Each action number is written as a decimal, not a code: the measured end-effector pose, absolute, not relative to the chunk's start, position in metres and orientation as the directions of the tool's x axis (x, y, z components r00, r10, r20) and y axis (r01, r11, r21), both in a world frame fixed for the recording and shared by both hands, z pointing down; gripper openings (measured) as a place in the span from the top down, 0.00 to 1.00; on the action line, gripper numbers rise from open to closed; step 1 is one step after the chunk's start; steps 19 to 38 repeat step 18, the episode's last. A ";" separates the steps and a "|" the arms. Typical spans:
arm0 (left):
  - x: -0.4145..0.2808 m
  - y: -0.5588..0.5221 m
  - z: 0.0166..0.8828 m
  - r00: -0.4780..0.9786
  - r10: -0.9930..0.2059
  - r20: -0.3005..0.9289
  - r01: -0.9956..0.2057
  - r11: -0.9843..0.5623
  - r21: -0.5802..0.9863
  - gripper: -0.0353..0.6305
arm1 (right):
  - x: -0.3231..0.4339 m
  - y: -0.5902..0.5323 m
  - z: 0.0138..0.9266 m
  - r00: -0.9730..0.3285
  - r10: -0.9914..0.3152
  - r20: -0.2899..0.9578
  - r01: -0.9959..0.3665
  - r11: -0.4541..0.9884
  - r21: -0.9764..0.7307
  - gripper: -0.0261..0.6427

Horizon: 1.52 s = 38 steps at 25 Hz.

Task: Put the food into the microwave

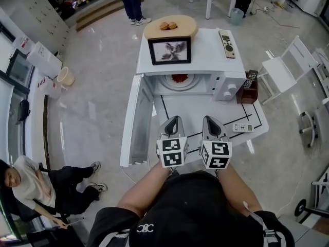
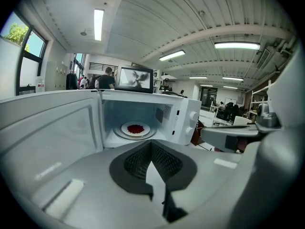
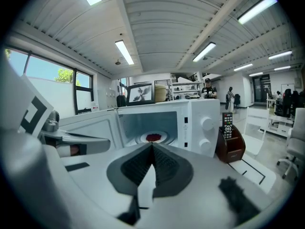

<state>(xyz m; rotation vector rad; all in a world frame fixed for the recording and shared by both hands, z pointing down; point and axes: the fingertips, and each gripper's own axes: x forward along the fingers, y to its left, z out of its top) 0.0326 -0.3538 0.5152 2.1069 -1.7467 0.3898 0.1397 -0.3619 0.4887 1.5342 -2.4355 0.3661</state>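
Observation:
The white microwave (image 1: 226,81) stands on the white table (image 1: 205,112) with its door (image 1: 138,122) swung open to the left. Inside it, a white plate of red food (image 1: 179,79) rests on the turntable; it also shows in the left gripper view as the plate (image 2: 136,129) and in the right gripper view as red food (image 3: 153,137). My left gripper (image 1: 174,119) and right gripper (image 1: 208,119) hover side by side over the table in front of the opening, apart from the microwave. Both point toward the cavity, jaws shut with nothing between them (image 2: 151,146) (image 3: 152,147).
On top of the microwave are a framed picture (image 1: 169,50), a wooden board with bread (image 1: 170,27) and a remote (image 1: 226,43). A brown holder with a remote (image 1: 250,86) stands right of it, another remote (image 1: 242,127) on the table. A white chair (image 1: 282,68) stands right; a person (image 1: 31,181) sits lower left.

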 end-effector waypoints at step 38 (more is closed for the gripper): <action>0.032 -0.356 0.510 0.214 -0.883 0.417 -0.974 -0.157 0.166 0.94 | 0.136 -0.358 0.489 -0.422 -0.842 0.337 -0.903 0.422 -0.076 0.96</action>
